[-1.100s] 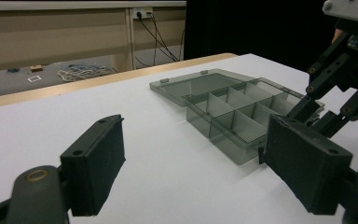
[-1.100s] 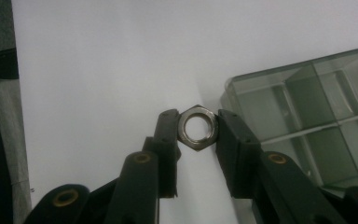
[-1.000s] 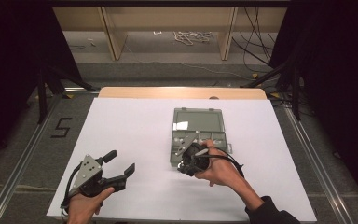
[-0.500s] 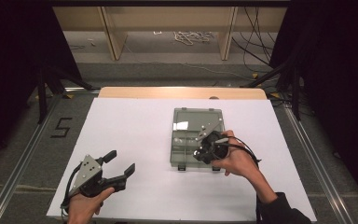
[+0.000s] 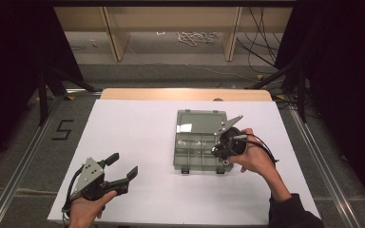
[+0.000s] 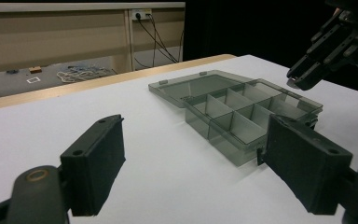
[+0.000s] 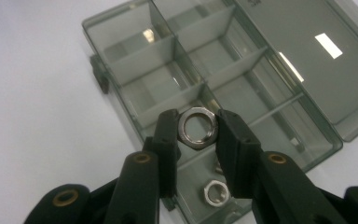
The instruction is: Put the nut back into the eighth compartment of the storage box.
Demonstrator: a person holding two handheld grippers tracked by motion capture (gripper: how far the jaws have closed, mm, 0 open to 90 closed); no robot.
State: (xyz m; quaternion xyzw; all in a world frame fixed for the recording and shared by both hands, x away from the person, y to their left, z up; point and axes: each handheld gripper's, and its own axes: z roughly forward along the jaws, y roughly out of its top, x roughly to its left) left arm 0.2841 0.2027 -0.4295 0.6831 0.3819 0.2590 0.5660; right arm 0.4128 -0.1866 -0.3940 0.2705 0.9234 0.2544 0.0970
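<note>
A grey see-through compartment box [image 5: 197, 142] lies open mid-table, its lid flat on the far side. My right gripper [image 5: 218, 152] hangs over the box's right part, tilted down. In the right gripper view the right gripper [image 7: 196, 126] is shut on a silver hex nut [image 7: 186, 135], above the box [image 7: 168, 60]. A second nut [image 7: 216, 192] rests in a near compartment below. My left gripper [image 5: 122, 165] sits at the front left, open and holding nothing. Between its wide jaws in the left gripper view [image 6: 198, 158] I see the box [image 6: 242, 116] and the right gripper [image 6: 326, 46] beyond it.
The white table top [image 5: 138, 128] ends in a wooden strip [image 5: 185, 94] at the far edge. Metal rails [image 5: 24, 161] run along both sides. A "5" mark [image 5: 62, 129] is on the floor at left. Cables [image 5: 195, 37] lie on the floor beyond.
The right gripper has moved to the right and a little away from the person, from the box's front middle to its right part. The left gripper has stayed put.
</note>
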